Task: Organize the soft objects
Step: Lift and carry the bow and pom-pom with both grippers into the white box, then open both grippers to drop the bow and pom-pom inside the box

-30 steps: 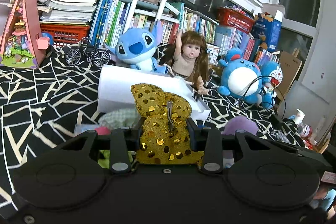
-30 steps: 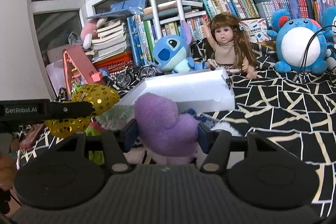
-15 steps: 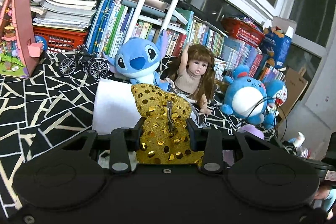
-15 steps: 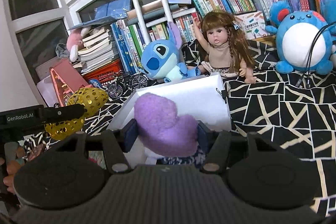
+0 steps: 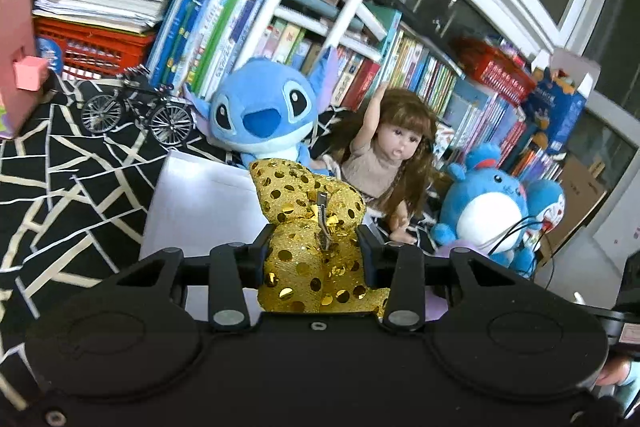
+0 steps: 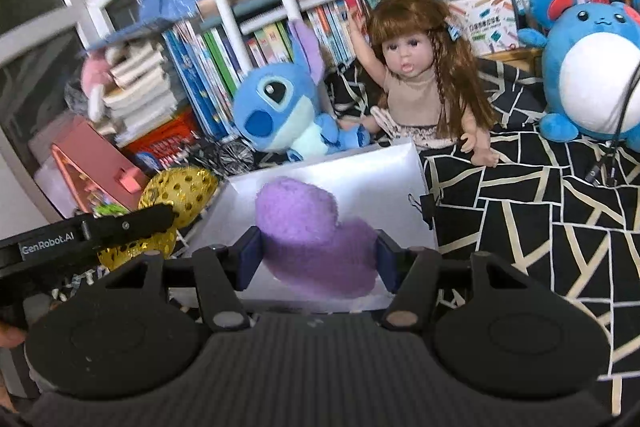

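A gold sequined soft toy [image 5: 314, 231] with a metal clip on it sits between the fingers of my left gripper [image 5: 314, 255], which is shut on it. My right gripper [image 6: 318, 259] is shut on a purple plush heart [image 6: 312, 227]. Both toys hang just in front of and over a white box [image 5: 200, 203] [image 6: 360, 179] on the black patterned cloth. In the right wrist view the left gripper and its gold toy [image 6: 176, 191] show at the left, beside the box.
Behind the box sit a blue Stitch plush [image 5: 264, 119], a brown-haired doll [image 5: 388, 163] and a round blue plush [image 5: 492, 211]. Rows of books [image 5: 208, 11], a red basket [image 5: 92, 47], a toy bicycle [image 5: 136, 107] and a pink toy house [image 6: 96, 167] line the back.
Both grippers have moved forward toward the white box with their toys still held. The box, Stitch plush and doll now loom larger and closer.
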The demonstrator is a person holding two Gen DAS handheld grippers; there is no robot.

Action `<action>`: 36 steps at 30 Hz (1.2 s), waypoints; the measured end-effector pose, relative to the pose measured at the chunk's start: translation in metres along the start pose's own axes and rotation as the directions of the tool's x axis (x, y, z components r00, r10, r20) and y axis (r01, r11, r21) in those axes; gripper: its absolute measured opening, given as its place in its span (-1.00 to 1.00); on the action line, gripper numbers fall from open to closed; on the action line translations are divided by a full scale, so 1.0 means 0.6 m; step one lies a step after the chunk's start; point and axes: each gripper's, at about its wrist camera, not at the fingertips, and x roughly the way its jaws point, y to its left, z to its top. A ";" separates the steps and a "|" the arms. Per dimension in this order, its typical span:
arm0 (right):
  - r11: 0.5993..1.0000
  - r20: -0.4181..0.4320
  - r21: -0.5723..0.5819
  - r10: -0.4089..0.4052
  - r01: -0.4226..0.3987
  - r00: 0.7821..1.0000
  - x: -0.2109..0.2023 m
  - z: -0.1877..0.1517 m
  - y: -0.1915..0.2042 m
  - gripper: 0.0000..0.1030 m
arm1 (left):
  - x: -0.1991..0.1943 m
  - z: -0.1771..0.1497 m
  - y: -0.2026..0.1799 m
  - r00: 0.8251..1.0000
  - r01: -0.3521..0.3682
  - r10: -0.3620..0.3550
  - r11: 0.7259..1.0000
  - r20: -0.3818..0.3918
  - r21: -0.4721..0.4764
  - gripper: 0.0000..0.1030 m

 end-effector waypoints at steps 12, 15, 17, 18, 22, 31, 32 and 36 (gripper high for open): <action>0.998 -0.179 0.007 -0.060 0.063 0.982 0.139 0.011 -0.004 0.22 | 0.139 -0.022 0.029 0.984 -0.117 0.112 0.993 -0.136 -0.034 -0.23; 0.998 -0.199 0.006 -0.055 0.057 0.978 0.153 0.009 -0.005 0.22 | 0.154 -0.027 0.035 0.980 -0.123 0.112 0.990 -0.166 -0.061 -0.23; 0.998 -0.209 0.005 -0.055 0.058 0.976 0.160 0.007 -0.006 0.22 | 0.164 -0.031 0.043 0.976 -0.129 0.111 0.988 -0.189 -0.086 -0.23; 0.998 -0.214 0.007 -0.058 0.061 0.975 0.163 0.006 -0.007 0.22 | 0.169 -0.033 0.046 0.974 -0.135 0.115 0.987 -0.197 -0.091 -0.23; 0.998 -0.228 0.018 -0.057 0.063 0.972 0.173 0.000 -0.011 0.10 | 0.183 -0.043 0.052 0.967 -0.155 0.135 0.985 -0.214 -0.077 -0.22; 0.998 -0.244 0.027 -0.053 0.061 0.968 0.178 -0.012 -0.017 -0.08 | 0.202 -0.057 0.058 0.959 -0.161 0.135 0.983 -0.248 -0.089 -0.09; 0.998 -0.242 0.029 -0.052 0.061 0.969 0.177 -0.012 -0.017 -0.08 | 0.203 -0.058 0.057 0.959 -0.164 0.138 0.983 -0.249 -0.086 -0.06; 0.998 -0.234 0.029 -0.051 0.059 0.971 0.172 -0.013 -0.017 -0.07 | 0.199 -0.056 0.056 0.959 -0.170 0.146 0.982 -0.241 -0.081 0.14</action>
